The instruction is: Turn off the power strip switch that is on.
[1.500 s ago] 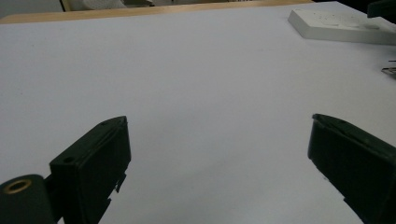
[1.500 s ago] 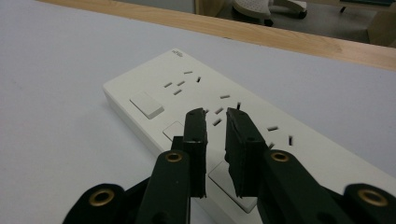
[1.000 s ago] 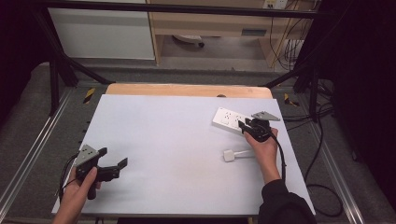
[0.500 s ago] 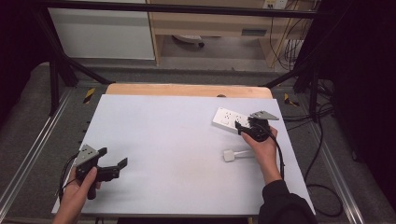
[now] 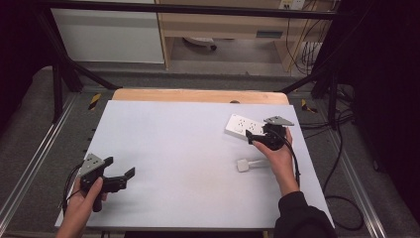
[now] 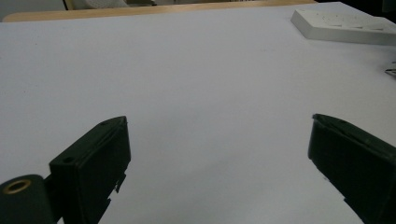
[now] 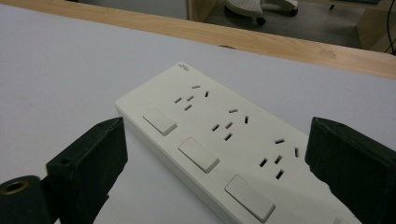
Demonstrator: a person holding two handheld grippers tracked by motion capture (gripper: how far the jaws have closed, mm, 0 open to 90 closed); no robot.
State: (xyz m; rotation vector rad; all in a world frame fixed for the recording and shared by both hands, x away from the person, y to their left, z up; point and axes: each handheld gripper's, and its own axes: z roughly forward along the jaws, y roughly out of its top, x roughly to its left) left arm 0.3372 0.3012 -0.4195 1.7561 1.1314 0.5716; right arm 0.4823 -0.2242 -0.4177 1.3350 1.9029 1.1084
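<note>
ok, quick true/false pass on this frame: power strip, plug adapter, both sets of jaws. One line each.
1. The white power strip has three rocker switches along one side. True.
2. The right gripper is clamped on the power strip. False: its jaws have just been opening and stand wide, one to each side of the strip, not pressing on it.
3. The left gripper holds the small white plug. False: its jaws are open with bare table between them; the plug lies near the right hand.
4. The power strip lies on the right half of the table, toward the far edge. True.
5. A plug is already seated in the strip. False: every socket that shows is empty.
</note>
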